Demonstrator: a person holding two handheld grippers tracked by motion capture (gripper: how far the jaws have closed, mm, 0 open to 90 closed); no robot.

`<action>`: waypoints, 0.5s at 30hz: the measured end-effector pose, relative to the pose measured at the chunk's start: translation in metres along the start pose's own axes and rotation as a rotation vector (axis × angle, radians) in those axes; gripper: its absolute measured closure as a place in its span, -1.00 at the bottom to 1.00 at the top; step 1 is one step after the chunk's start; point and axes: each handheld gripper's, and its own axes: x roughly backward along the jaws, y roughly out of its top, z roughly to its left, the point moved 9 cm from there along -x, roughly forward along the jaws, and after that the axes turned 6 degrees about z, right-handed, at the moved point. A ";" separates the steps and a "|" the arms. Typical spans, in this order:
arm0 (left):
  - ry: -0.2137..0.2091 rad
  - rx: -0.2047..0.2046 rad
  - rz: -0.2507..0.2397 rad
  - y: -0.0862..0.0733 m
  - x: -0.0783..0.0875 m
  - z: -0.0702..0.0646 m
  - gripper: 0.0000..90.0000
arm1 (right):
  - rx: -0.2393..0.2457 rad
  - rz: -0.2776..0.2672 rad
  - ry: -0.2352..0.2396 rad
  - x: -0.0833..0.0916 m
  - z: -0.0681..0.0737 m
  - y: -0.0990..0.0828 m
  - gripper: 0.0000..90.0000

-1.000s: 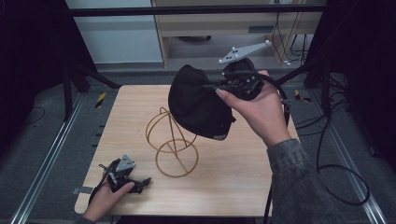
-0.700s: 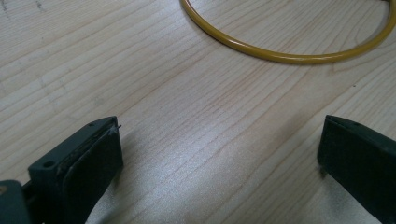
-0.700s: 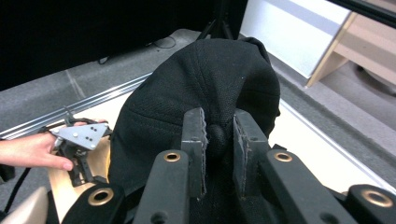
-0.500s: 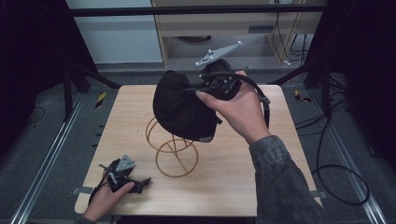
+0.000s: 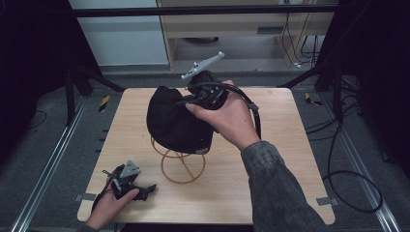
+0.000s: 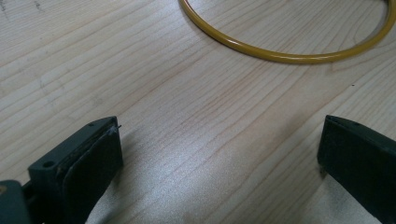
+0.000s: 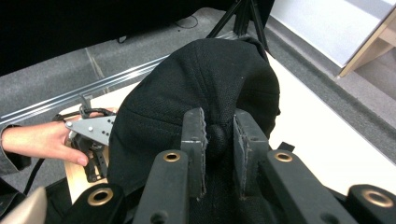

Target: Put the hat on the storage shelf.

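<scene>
Right gripper (image 5: 193,104) pinches a fold of the black cap (image 5: 176,121), jaws nearly together on the fabric, above table (image 5: 290,145) centre. Cap hangs over the wire stand (image 5: 181,164), long axis from 11 toward 5 o'clock. Left gripper (image 5: 126,181) rests at 7 o'clock, jaws spread, nothing between. Right gripper view shows the pinch; left gripper view shows the stand's yellow ring.

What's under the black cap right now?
Under the cap, the yellow wire stand shows its lower loops and its base ring on the table. The cap covers the stand's top, so whether they touch cannot be told. The right gripper pinches the cap's fabric.
</scene>
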 end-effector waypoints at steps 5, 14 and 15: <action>0.000 0.000 0.000 0.000 0.000 0.000 -1.00 | 0.008 0.028 0.001 -0.011 0.002 0.000 0.70; 0.000 -0.001 0.000 0.000 0.000 0.000 -1.00 | 0.013 0.059 0.002 -0.027 0.003 -0.001 0.70; 0.000 0.000 0.000 0.000 0.000 0.000 -1.00 | 0.012 0.060 0.005 -0.029 0.003 -0.002 0.70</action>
